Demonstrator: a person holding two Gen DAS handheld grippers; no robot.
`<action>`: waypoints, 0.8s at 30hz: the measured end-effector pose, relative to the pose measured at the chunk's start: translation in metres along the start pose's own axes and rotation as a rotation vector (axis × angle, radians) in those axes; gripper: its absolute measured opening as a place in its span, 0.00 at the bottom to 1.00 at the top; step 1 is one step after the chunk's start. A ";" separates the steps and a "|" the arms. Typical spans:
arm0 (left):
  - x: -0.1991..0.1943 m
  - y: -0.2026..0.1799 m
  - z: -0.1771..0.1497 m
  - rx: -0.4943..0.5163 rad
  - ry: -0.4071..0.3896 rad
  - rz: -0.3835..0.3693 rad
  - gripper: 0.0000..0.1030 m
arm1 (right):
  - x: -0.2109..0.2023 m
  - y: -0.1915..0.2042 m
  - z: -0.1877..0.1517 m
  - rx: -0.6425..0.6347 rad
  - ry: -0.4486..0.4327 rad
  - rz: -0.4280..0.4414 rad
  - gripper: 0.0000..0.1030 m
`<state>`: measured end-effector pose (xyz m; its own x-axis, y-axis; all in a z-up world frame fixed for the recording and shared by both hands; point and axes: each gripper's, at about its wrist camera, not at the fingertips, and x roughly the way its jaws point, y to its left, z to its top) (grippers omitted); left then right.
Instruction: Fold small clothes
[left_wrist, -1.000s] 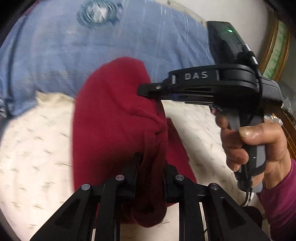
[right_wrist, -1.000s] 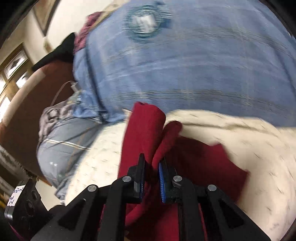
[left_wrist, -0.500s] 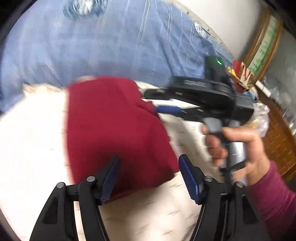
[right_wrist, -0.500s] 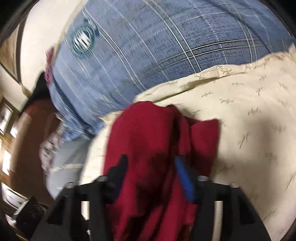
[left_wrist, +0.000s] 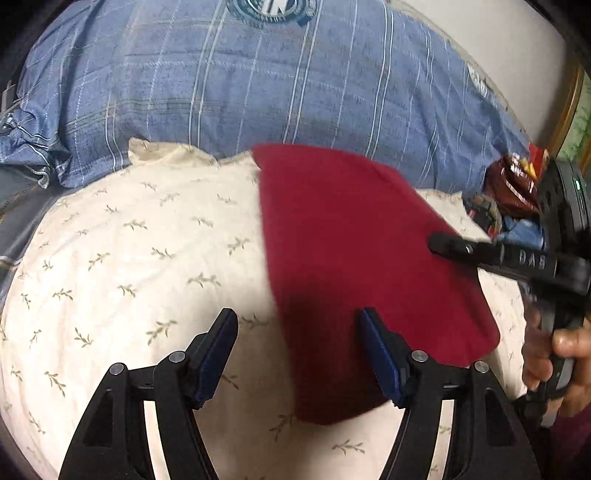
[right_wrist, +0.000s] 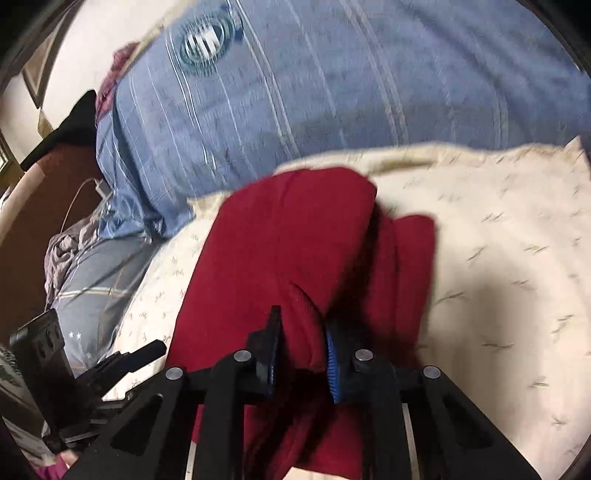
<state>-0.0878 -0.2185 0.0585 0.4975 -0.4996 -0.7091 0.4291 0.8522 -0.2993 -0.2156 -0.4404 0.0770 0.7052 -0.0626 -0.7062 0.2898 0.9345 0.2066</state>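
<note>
**Right gripper pinches red garment as left stands spread above it**

Right gripper (right_wrist: 301, 350), its jaws just closing, nips a raised fold of the red garment (right_wrist: 295, 240) between its blue pads; the cloth bunches up between the fingers and runs back under the tool. Left gripper (left_wrist: 297, 354) stands spread wide, its jaws having just opened, with nothing clamped: one blue pad hangs over the cream leaf-print cushion (left_wrist: 129, 258), the other over the garment's near edge, which lies below without being pressed. The garment rests flat on the cushion, folded into a rough rectangle, with a blue plaid pillow (left_wrist: 258, 92) behind it. In the left wrist view the right gripper reaches in from the right edge, its tip over the cloth's far side, a hand (left_wrist: 561, 362) wrapped on its handle.

A second ago both tools clamped the garment and held it lifted, draped in the air. Half a second ago both had let go and the cloth was dropping onto the cushion. Now it lies spread there, and only the right tool has taken hold again.
</note>
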 end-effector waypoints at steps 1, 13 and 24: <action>0.000 0.000 0.002 -0.009 -0.013 -0.002 0.66 | 0.004 0.000 -0.001 -0.043 0.000 -0.074 0.18; 0.005 -0.003 -0.020 0.029 -0.003 0.035 0.67 | -0.013 0.000 0.005 0.010 -0.120 -0.131 0.40; 0.015 -0.012 -0.020 0.054 -0.004 0.036 0.74 | 0.063 0.020 0.016 -0.225 -0.032 -0.194 0.33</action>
<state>-0.1003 -0.2333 0.0392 0.5163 -0.4695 -0.7162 0.4508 0.8601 -0.2389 -0.1555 -0.4315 0.0471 0.6718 -0.2549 -0.6955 0.2729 0.9581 -0.0876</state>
